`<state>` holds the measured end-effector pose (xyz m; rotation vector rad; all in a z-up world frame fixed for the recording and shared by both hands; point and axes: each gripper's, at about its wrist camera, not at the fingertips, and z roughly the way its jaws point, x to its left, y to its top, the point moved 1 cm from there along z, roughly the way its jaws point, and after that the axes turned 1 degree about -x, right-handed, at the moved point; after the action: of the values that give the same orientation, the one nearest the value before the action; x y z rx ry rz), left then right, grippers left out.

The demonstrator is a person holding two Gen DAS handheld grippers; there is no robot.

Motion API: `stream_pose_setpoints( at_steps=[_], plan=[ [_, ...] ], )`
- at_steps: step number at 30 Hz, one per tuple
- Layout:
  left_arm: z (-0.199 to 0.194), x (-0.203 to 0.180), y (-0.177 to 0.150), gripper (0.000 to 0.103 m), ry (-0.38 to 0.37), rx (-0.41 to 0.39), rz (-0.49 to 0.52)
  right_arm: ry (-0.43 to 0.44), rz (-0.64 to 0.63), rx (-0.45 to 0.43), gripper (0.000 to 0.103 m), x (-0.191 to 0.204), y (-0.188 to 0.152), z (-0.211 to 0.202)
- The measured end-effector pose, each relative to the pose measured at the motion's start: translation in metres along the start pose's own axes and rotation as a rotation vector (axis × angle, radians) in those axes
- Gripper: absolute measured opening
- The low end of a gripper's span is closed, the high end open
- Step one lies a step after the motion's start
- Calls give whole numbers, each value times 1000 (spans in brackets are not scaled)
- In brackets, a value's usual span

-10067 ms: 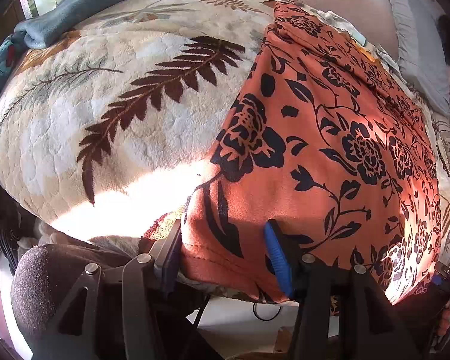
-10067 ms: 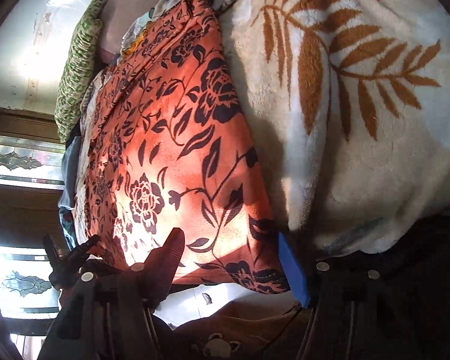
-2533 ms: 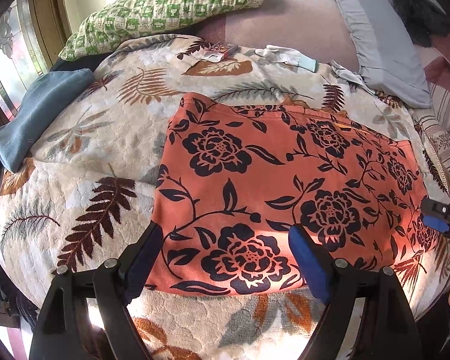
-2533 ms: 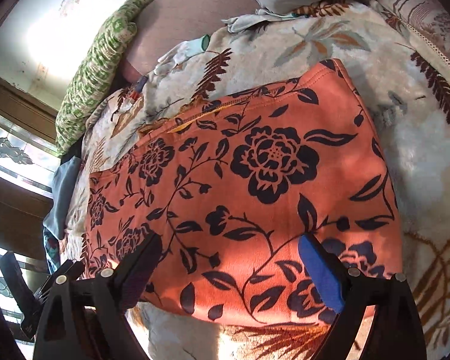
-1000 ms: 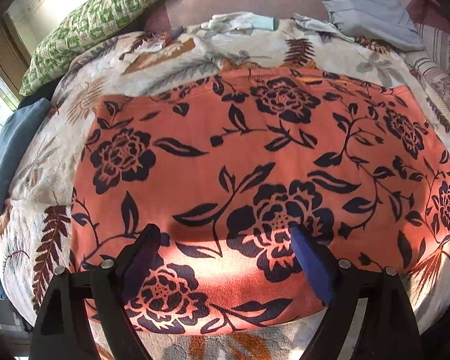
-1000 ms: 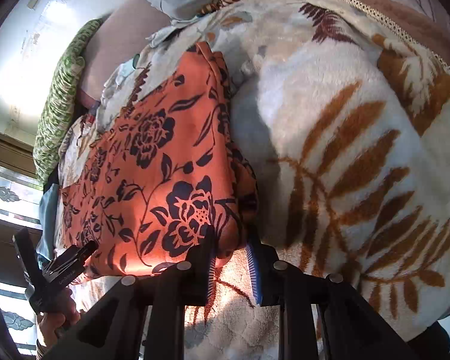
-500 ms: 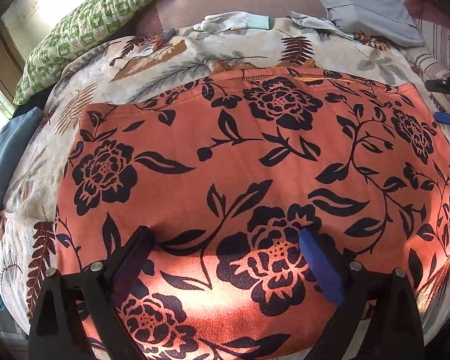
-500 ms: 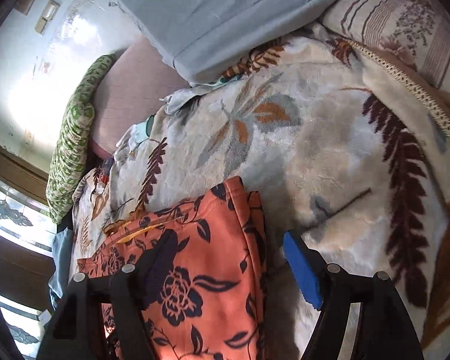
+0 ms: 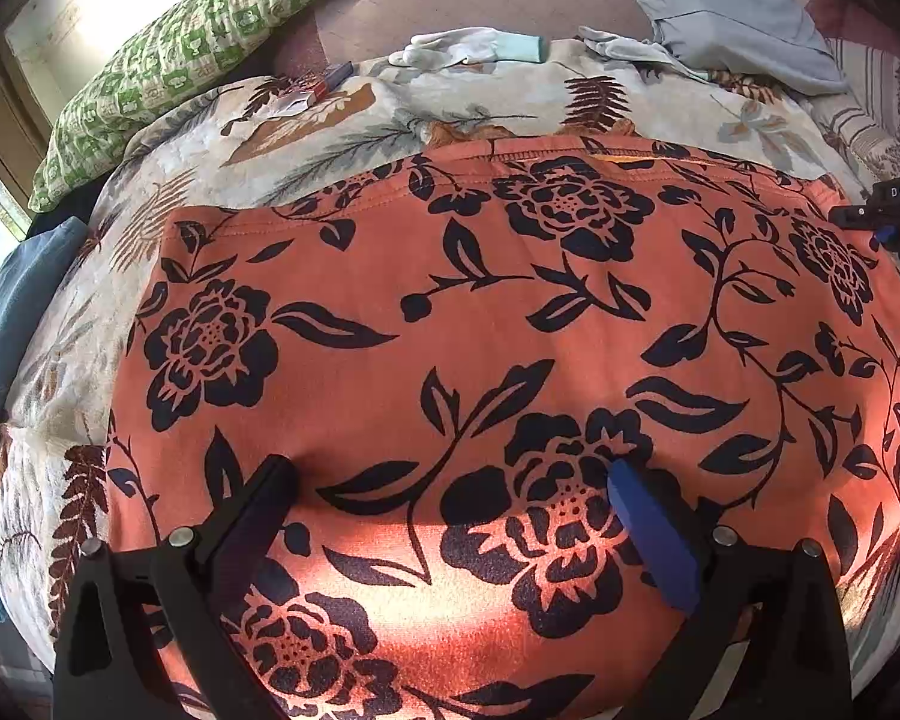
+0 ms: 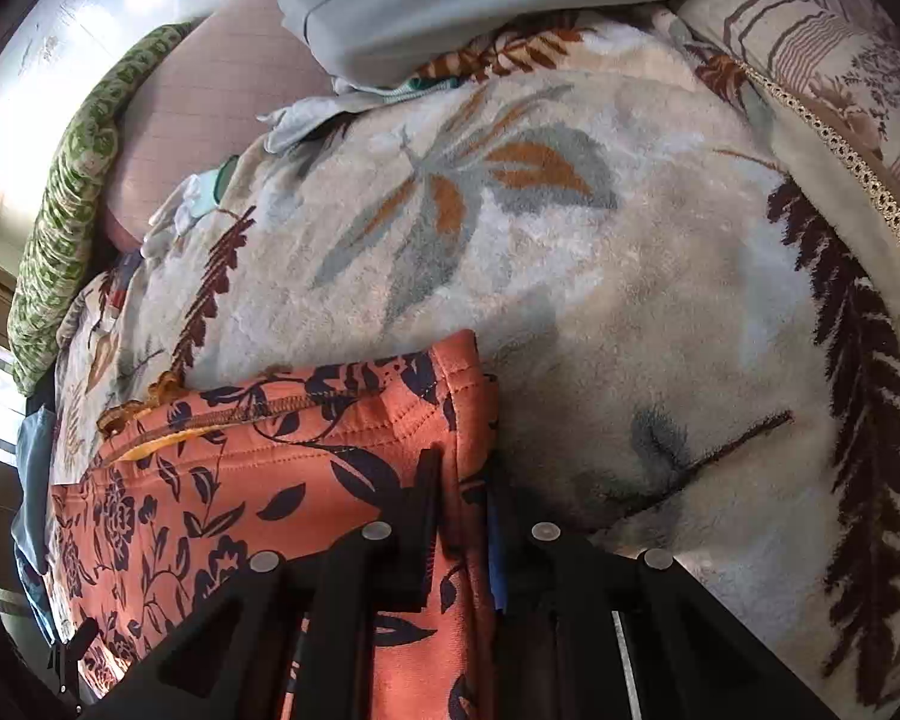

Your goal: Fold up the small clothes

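Observation:
An orange garment with black flowers (image 9: 450, 312) lies spread flat on the leaf-patterned blanket (image 9: 330, 114). My left gripper (image 9: 450, 474) stands over its near middle, jaws wide and still opening, fingertips resting on the cloth with nothing pinched. In the right wrist view my right gripper (image 10: 459, 480) is at the garment's (image 10: 240, 510) far right corner. Its jaws are closing, and the hemmed edge is pinched between them. The right gripper (image 9: 888, 222) also shows at the right edge of the left wrist view.
A green checked pillow (image 9: 210, 42) and a grey pillow (image 9: 732, 6) lie at the head of the bed. White small clothes (image 9: 468, 48) lie beyond the garment. A blue cloth (image 9: 18, 324) hangs at the left edge. Striped bedding (image 10: 840, 48) borders the blanket (image 10: 570, 270) on the right.
My right gripper let go of the garment's near edge, travelled along its side to the far right corner and closed on the hem there. The left gripper's jaws spread a little wider.

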<state>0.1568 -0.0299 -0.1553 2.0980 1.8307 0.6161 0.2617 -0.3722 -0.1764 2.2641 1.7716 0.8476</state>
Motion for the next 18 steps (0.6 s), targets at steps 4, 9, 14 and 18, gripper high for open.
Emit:
stream_pose_setpoints(
  at_steps=[4, 9, 14, 18],
  plan=[
    [-1, 0, 3, 103, 0, 13, -3, 26, 27, -7, 19, 0, 1, -21],
    [0, 3, 4, 103, -11, 25, -13, 66, -14, -95, 19, 15, -11, -74],
    [-6, 7, 5, 103, -29, 32, -46, 227, -47, -90, 20, 39, -50, -102],
    [-32, 34, 2, 103, -96, -7, -140, 117, -76, 74, 76, 37, -80, -47]
  ],
)
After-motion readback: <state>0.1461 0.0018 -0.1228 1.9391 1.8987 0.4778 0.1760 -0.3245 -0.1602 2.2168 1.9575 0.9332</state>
